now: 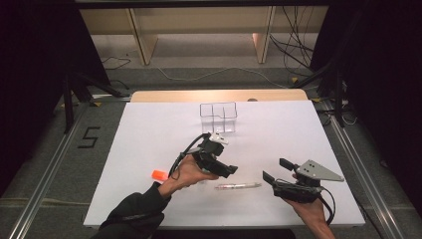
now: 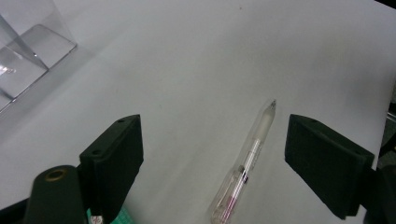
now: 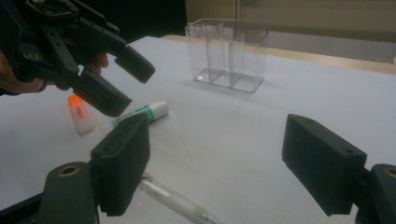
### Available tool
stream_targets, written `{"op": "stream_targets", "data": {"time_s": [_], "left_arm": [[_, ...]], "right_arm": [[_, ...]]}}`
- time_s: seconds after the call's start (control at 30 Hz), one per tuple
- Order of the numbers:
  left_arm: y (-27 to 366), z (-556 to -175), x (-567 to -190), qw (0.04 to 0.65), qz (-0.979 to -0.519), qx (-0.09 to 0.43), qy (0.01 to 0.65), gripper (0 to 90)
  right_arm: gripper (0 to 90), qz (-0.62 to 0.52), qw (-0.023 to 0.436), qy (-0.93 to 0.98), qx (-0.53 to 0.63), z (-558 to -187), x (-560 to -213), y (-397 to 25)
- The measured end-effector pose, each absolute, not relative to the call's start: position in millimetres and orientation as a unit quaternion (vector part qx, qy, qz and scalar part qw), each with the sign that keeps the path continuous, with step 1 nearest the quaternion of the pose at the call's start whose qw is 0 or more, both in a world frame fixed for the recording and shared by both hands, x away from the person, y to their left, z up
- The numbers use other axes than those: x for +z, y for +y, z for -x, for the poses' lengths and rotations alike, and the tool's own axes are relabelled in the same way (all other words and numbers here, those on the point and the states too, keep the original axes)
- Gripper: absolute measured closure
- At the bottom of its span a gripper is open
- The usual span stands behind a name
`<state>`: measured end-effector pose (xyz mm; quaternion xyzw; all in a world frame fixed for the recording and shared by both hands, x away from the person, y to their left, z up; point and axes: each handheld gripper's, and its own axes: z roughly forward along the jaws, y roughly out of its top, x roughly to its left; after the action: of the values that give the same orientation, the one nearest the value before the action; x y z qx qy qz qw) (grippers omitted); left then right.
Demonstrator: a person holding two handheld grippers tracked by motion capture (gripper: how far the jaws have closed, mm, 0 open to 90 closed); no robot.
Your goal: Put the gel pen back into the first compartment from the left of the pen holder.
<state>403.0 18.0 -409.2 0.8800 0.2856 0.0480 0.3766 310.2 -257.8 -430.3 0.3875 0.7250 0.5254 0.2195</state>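
A clear pen (image 1: 238, 186) lies on the white table (image 1: 149, 134) between the two hands. My left gripper (image 1: 226, 169) hovers over the pen's left end, open. In the left gripper view the pen (image 2: 247, 163) lies between the spread jaws of this gripper (image 2: 214, 140). My right gripper (image 1: 275, 169) is held open just right of the pen, nothing in it. In the right gripper view its jaws (image 3: 217, 140) are wide apart, the pen (image 3: 173, 198) lies low by the left jaw, and the left gripper (image 3: 128, 86) hangs at upper left.
A clear divided organizer (image 1: 218, 118) stands at the table's far middle, also seen in the gripper views (image 3: 229, 53) (image 2: 28, 46). An orange-capped white tube (image 3: 81, 114) (image 1: 159, 175) and a green-and-white marker (image 3: 144, 113) lie near the left hand.
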Motion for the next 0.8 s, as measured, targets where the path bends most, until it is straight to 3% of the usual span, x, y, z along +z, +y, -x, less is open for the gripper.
{"op": "stream_targets", "data": {"time_s": [0.8], "left_arm": [[-29, -399, -431, 0.309, -0.926, 0.004, 0.214, 24.7]], "right_arm": [[24.3, -0.392, 0.224, 0.722, 0.524, -310, -429, -260]]}}
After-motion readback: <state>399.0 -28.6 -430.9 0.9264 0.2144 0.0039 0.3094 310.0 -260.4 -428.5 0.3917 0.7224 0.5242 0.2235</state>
